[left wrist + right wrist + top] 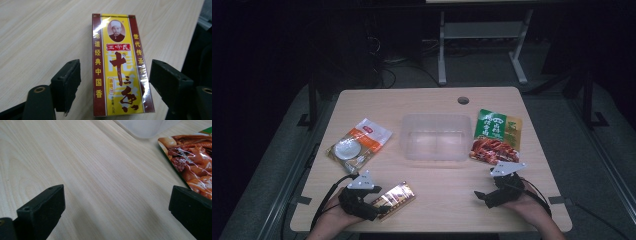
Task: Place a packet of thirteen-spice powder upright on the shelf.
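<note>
A yellow and dark red spice box (120, 67) lies flat on the wooden table, near the front left (396, 198). My left gripper (115, 82) is open around its near end, and neither pad touches it. In the high view that left gripper (379, 207) sits at the front left in a hand. My right gripper (482, 196) rests at the front right, open, with bare table between its jaws (116, 202). A green pouch with a picture of meat (496, 137) lies just beyond it, its corner (190, 162) by the right jaw.
A clear plastic tub (435, 137) stands in the middle of the table, empty. An orange and white packet (358, 145) lies at the left. A round cable hole (463, 100) is near the far edge. Dark floor and a desk frame lie behind.
</note>
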`<action>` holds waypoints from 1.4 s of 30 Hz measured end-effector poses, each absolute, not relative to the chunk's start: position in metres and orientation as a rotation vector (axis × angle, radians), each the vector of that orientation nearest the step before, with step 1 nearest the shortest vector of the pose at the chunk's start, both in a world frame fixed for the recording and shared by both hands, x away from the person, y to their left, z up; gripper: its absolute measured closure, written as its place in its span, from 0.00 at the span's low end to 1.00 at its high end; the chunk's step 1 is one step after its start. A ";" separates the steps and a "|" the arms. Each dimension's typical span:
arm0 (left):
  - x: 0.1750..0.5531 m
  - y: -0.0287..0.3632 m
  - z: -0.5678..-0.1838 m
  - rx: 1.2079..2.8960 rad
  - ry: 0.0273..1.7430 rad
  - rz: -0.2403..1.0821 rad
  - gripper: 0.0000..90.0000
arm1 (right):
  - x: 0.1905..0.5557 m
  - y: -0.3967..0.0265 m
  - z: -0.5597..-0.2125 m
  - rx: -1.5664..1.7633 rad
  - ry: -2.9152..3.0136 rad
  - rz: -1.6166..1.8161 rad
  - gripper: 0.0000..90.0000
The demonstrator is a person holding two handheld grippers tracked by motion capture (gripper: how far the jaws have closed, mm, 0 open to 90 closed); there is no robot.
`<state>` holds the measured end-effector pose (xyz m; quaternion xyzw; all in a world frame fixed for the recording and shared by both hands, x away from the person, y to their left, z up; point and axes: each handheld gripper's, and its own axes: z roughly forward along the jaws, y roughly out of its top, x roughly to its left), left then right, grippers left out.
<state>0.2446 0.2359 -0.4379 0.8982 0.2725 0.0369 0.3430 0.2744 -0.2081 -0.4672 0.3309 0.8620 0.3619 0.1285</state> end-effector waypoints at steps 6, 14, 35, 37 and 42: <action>0.244 0.229 -0.444 2.359 0.717 0.082 0.24 | 0.274 -0.208 -0.467 0.960 2.509 1.052 0.00; 0.243 0.222 -0.451 2.451 0.674 0.133 0.24 | 0.274 -0.208 -0.467 0.958 2.510 1.051 0.00; 0.241 0.216 -0.453 2.485 0.656 0.182 0.34 | 0.274 -0.208 -0.468 0.959 2.510 1.053 0.00; 0.242 0.217 -0.454 2.478 0.652 0.180 0.35 | 0.274 -0.208 -0.467 0.963 2.507 1.058 0.00; 0.247 0.217 -0.452 2.487 0.671 0.176 0.35 | 0.275 -0.208 -0.467 0.960 2.496 1.072 0.00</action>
